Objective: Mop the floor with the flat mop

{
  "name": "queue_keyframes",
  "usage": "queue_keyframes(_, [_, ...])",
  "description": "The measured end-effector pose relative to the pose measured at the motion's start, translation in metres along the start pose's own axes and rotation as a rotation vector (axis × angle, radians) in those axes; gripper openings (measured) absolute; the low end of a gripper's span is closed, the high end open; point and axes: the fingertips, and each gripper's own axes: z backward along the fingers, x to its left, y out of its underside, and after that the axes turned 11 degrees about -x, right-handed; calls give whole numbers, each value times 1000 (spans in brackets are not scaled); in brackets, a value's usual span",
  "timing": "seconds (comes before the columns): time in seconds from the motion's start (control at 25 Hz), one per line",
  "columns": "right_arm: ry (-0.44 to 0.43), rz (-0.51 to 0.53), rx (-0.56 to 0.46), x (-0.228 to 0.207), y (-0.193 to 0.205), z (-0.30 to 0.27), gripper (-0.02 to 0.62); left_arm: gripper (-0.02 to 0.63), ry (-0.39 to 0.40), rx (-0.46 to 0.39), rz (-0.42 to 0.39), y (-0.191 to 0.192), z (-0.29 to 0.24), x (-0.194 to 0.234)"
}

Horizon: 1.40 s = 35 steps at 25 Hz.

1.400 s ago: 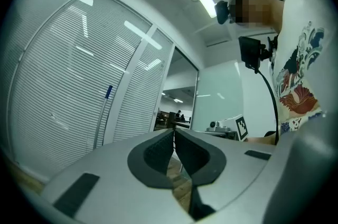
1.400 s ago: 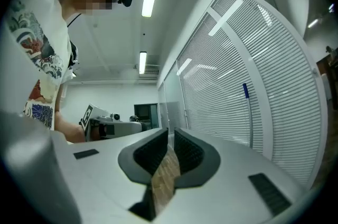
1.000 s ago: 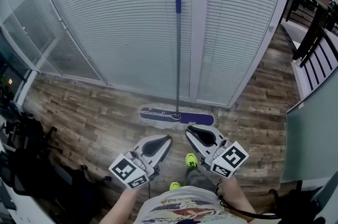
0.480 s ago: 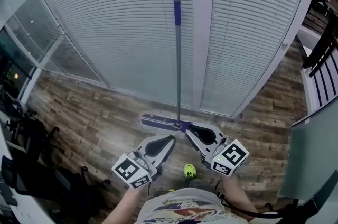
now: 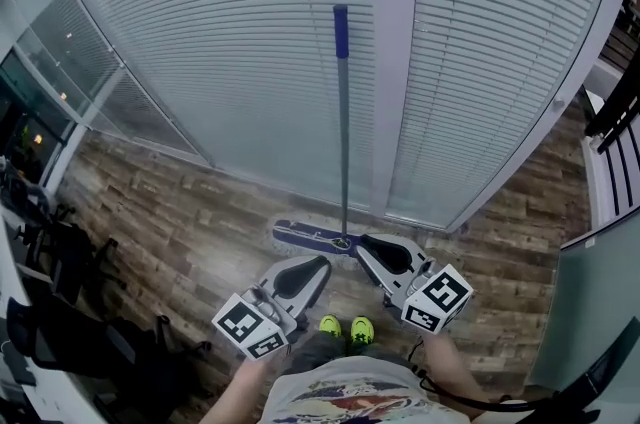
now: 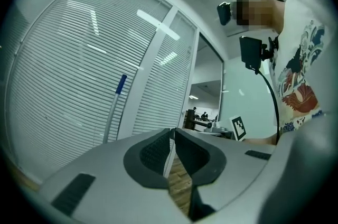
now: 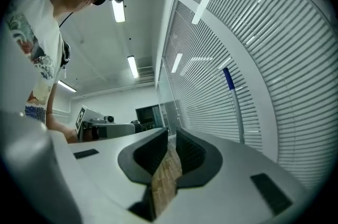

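Observation:
The flat mop stands upright against the blind-covered glass wall. Its blue head [image 5: 308, 236] lies flat on the wooden floor. Its grey pole [image 5: 345, 142] rises to a blue grip [image 5: 340, 29]. The left gripper [image 5: 318, 263] is shut and empty, just short of the mop head. The right gripper [image 5: 366, 244] is also shut and empty, its tip over the head's right end. The pole [image 6: 112, 110] shows left of the shut left gripper [image 6: 173, 131] in the left gripper view. It stands right of the right gripper [image 7: 172, 132] as the pole [image 7: 235, 106] in the right gripper view.
Curved glass partitions with white blinds [image 5: 230, 42] close off the front. Dark bags and chairs [image 5: 45, 262] crowd the left edge. A dark railing [image 5: 615, 137] stands at the far right. The person's green shoes [image 5: 346, 325] show below the grippers.
Both grippers have come forward toward the mop, still shut. The mop head now lies right in front of their tips. The mop itself has not moved.

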Motion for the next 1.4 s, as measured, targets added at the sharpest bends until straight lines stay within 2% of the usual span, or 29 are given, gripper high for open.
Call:
queue_keyframes(0.28, [5, 65, -3, -31, 1, -32, 43, 14, 9, -26, -27, 5, -22, 43])
queue_keyframes(0.4, [21, 89, -1, -50, -13, -52, 43, 14, 32, -28, -41, -7, -44, 65])
queue_keyframes(0.52, [73, 100, 5, -78, -30, -74, 43, 15, 42, -15, -65, -20, -72, 96])
queue_keyframes(0.64, [137, 129, 11, -113, -30, -91, 44, 17, 55, 9, -108, -16, -95, 134])
queue_keyframes(0.72, [174, 136, -11, -138, -24, -101, 44, 45, 73, 25, -134, -5, -113, 163])
queue_keyframes(0.76, [185, 135, -24, -147, -23, -108, 44, 79, 82, 31, -143, -3, -122, 176])
queue_keyframes(0.8, [192, 137, -34, -155, -27, -116, 44, 113, 88, 36, -153, -7, -131, 187])
queue_keyframes(0.96, [228, 171, -42, -182, -61, -162, 44, 167, 86, 34, -177, -44, -170, 230])
queue_keyframes(1.04, [252, 195, -41, -199, -63, -180, 55, 182, 96, 40, -178, -45, -186, 249])
queue_keyframes(1.16, [286, 235, -21, -223, -57, -201, 131, 190, 133, 67, -197, -34, -202, 274])
queue_keyframes(1.4, [346, 295, -6, -267, -72, -234, 138, 195, 177, 97, -200, -18, -243, 316])
